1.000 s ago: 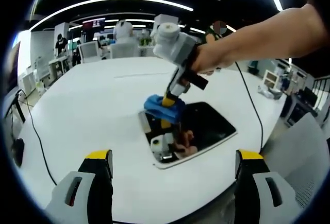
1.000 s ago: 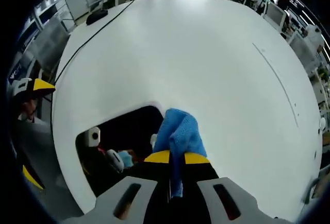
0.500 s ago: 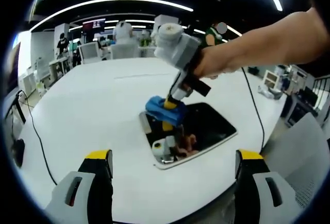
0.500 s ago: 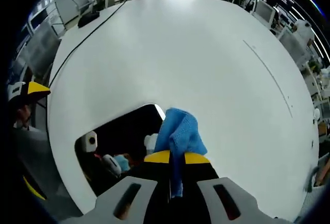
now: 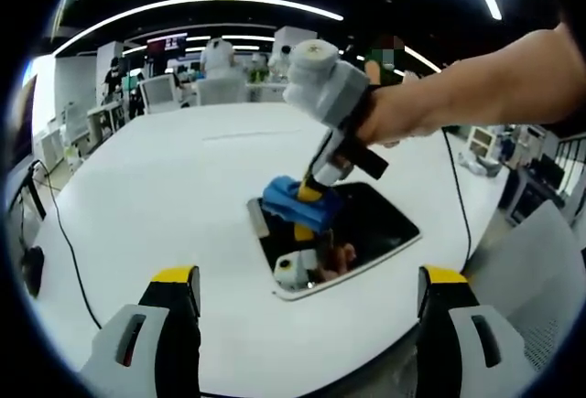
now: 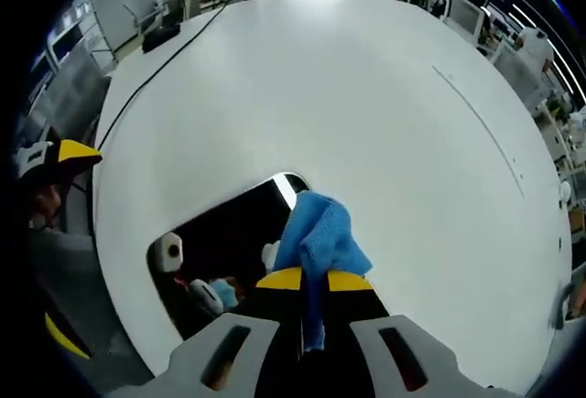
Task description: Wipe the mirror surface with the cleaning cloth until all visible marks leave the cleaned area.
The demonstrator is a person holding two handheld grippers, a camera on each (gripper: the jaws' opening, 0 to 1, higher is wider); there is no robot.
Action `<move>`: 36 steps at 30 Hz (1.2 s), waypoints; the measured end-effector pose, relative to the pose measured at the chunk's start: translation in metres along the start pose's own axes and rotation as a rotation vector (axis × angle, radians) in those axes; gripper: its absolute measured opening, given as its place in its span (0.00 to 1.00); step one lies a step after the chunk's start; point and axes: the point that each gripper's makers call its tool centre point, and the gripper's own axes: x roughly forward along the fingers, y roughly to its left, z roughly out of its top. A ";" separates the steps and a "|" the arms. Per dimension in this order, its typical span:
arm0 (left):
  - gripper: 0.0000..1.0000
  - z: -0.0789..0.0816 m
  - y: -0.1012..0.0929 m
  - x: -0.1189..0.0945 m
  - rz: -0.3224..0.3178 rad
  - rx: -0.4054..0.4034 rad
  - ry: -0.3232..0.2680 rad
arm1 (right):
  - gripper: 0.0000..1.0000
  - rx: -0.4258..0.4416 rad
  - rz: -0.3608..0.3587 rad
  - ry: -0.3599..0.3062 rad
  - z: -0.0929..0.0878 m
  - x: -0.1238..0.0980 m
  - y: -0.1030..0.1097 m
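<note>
Here the left gripper rises at the bottom of the left gripper view, jaws spread wide with nothing between them. Beyond it, mid-frame, the mirror lies flat on the white table. In the right gripper view the right gripper, bottom centre, clamps the blue cloth, which presses on the mirror's edge. A hand holds that gripper at upper right of the left gripper view.

A broad white table filled the foreground, with a black cable trailing across its left side (ending near a dark object at the edge). Behind it stood desks with monitors under long ceiling lights.
</note>
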 end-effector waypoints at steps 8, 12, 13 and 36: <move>0.99 0.000 -0.003 -0.001 -0.012 -0.009 -0.002 | 0.02 0.016 0.014 0.000 -0.005 0.002 0.004; 0.99 0.000 -0.003 -0.001 -0.011 -0.009 0.000 | 0.02 0.018 0.016 0.001 -0.008 0.003 0.006; 0.99 -0.001 -0.003 -0.001 -0.011 -0.008 0.001 | 0.02 0.019 0.017 0.001 -0.008 0.003 0.006; 0.99 -0.002 -0.005 -0.003 -0.018 -0.005 0.010 | 0.02 0.038 0.046 -0.017 -0.028 -0.013 0.045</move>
